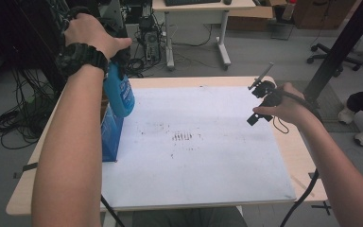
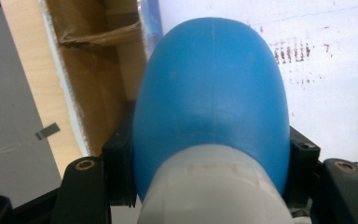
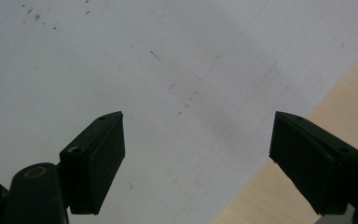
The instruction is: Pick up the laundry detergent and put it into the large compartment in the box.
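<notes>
The left gripper [image 2: 209, 186] is clamping its jaws on a blue bottle [image 2: 212, 102] just below its white cap [image 2: 212, 191], holding it above an open cardboard box [image 2: 98, 70] beside the white sheet [image 1: 208, 142], while the right gripper [image 3: 198, 163], far across the sheet, is hovering with jaws wide and empty.

One blue bottle [image 1: 119, 94], one open cardboard box [image 1: 110, 135], one white sheet [image 1: 203, 142], one table [image 1: 302, 161], two claws.

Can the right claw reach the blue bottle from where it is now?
Probably yes. The right claw is open and holds nothing, and only bare white board lies between it and the blue bottle, which the left claw holds over the open box.
</notes>
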